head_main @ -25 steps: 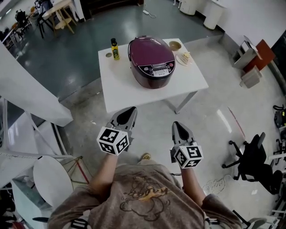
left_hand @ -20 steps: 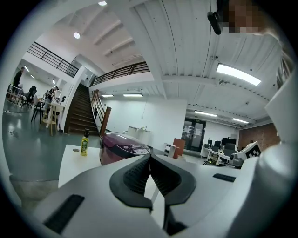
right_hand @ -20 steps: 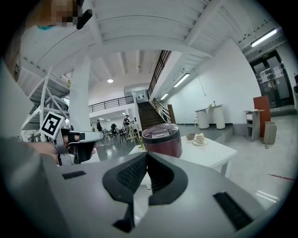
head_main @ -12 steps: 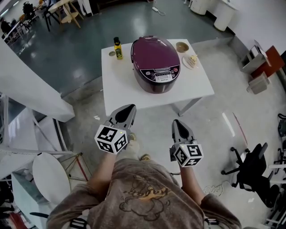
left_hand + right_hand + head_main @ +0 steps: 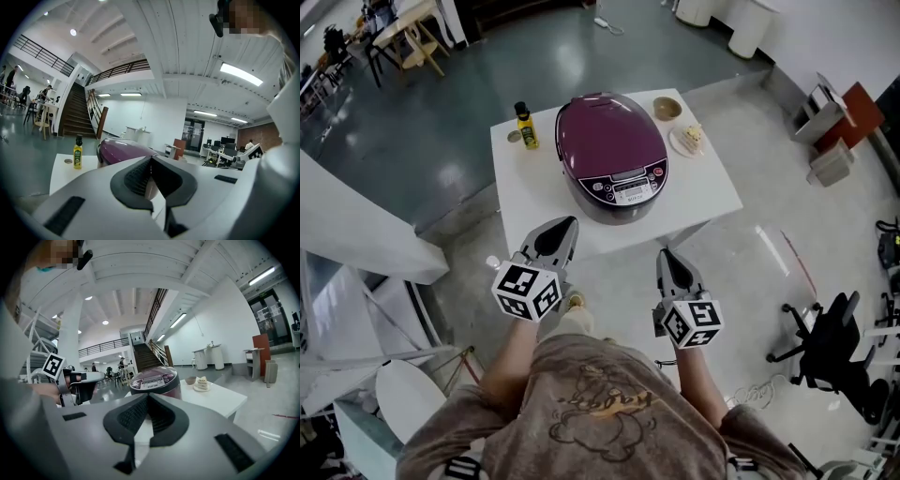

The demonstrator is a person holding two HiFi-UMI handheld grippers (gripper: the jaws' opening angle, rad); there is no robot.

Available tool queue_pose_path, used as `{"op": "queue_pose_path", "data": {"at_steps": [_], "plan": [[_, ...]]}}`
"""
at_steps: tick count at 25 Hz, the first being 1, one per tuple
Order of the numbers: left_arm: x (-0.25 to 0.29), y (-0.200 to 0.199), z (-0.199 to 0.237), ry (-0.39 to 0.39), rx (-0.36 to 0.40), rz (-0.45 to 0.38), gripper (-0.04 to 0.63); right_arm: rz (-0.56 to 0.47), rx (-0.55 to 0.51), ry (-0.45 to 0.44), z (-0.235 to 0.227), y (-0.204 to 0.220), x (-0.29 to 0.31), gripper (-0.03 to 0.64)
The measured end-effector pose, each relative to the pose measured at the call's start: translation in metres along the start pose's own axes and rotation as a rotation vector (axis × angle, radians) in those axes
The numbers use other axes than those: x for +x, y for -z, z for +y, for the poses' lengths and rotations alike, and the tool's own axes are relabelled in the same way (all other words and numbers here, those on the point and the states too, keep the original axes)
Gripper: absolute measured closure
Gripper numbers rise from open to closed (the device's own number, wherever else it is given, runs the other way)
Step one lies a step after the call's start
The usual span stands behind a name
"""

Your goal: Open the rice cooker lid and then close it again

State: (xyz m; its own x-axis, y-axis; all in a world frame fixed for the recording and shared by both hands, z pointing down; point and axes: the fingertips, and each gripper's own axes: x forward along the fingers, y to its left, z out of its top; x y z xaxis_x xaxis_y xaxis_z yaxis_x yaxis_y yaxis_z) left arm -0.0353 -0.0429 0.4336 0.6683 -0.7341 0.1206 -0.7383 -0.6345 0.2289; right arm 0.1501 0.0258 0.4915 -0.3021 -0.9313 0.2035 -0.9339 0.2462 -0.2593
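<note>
A purple rice cooker [image 5: 611, 155] with its lid down stands on a small white table [image 5: 525, 206]; its control panel faces me. Both grippers hang over the floor just short of the table's near edge, apart from the cooker. My left gripper [image 5: 567, 225] is shut with nothing in it, and points at the table's near left part. My right gripper [image 5: 667, 255] is also shut and empty, below the near right edge. The left gripper view shows the cooker [image 5: 123, 152] beyond the closed gripper [image 5: 151, 159]. The right gripper view shows the cooker [image 5: 154, 380] ahead of that gripper [image 5: 147, 397].
On the table stand a small oil bottle [image 5: 524, 126] with a small cap [image 5: 514, 137] beside it at the far left, and a bowl [image 5: 667, 108] and a plate with cake [image 5: 689, 139] at the far right. A white partition [image 5: 356, 234] runs at left; an office chair [image 5: 825, 328] stands at right.
The table and cooker have come nearer in the head view as the person walks up. Both grippers, still shut, now reach close to the table's near edge.
</note>
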Motion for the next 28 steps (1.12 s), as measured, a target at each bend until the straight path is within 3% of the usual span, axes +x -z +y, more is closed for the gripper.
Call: {"op": "queue_pose_path", "data": {"at_steps": [18,28], "plan": [[0.090,-0.029,0.068,0.168,0.022,0.032,0.574,-0.044,0.003,0.155,-0.014,-0.031,0.086,0.614],[0.116,-0.034,0.077,0.161,0.012,0.025,0.574,-0.052,-0.010,0.144,-0.028,-0.047,0.106,0.614]]}}
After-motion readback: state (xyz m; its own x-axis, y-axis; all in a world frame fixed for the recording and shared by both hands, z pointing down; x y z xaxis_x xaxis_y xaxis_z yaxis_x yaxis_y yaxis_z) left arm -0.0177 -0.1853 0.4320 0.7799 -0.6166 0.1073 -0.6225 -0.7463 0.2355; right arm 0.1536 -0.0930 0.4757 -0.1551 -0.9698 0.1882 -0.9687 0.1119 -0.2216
